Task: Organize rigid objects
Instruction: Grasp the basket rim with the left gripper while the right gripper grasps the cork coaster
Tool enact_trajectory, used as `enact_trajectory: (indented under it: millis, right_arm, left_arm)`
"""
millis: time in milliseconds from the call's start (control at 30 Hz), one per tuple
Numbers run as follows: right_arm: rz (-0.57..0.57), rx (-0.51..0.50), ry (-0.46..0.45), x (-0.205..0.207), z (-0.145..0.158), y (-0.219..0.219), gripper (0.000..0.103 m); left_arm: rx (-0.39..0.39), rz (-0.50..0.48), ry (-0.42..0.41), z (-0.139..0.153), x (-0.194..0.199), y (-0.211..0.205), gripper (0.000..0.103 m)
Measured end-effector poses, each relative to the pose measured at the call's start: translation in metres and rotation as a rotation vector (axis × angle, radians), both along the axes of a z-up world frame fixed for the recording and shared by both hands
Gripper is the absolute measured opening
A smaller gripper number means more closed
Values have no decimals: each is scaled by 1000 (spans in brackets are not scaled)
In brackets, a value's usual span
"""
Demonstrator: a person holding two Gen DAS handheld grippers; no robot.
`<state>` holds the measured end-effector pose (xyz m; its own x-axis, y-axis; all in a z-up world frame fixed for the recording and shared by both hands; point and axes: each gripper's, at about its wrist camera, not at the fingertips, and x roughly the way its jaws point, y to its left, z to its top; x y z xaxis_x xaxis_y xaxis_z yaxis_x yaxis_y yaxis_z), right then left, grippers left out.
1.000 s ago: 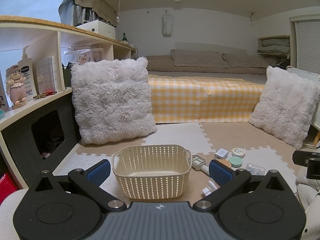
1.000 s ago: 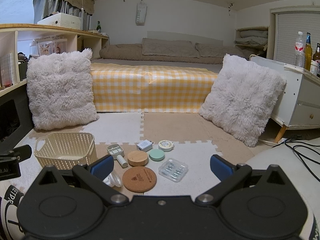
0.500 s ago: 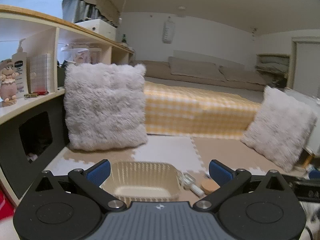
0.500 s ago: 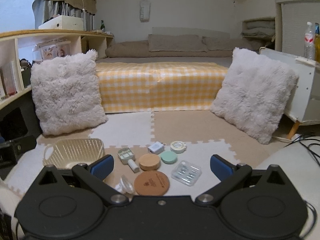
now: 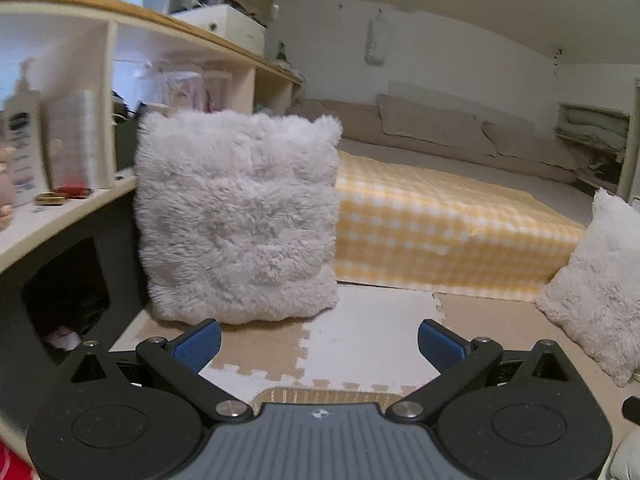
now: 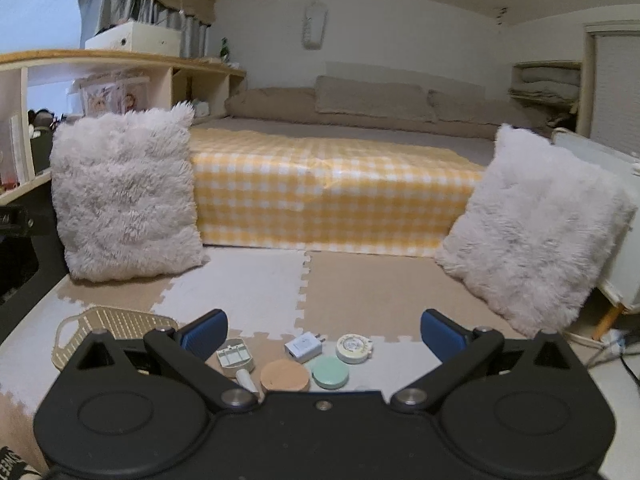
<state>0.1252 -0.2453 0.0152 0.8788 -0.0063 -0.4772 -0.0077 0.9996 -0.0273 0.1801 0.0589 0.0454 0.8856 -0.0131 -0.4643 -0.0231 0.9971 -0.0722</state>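
We hold both grippers spread wide and empty: the left gripper at lower centre above the basket rim, the right gripper over small items at bottom centre — a white charger, green lid, wooden lid.

Place: a home bedroom
Bed: lying low, wearing a yellow checked cover
Cushions: leaning at its corners
Floor: showing foam puzzle mats
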Motion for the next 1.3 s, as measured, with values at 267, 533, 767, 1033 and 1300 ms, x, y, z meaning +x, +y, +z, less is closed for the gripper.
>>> enact_trajectory:
  millis: [267,533,767,1033,1300]
  right_arm:
    - [79,58,162,54,-42,-11,103]
    - [40,120,264,88,-75,-27,103]
    - [117,152,364,104,-96,-24,103]
    - [270,108,480,112,-118,-3,103]
    - [374,74,559,113,-135,13,103]
  left_arm:
    - [36,71,177,-31,53,31,93]
    - [6,88,369,-69,70,60,69]
    - [-12,102,512,-94,78,70,45]
    - [-66,76,580,-108,86,78,13]
    - [-25,41,590,-114,89,67,13]
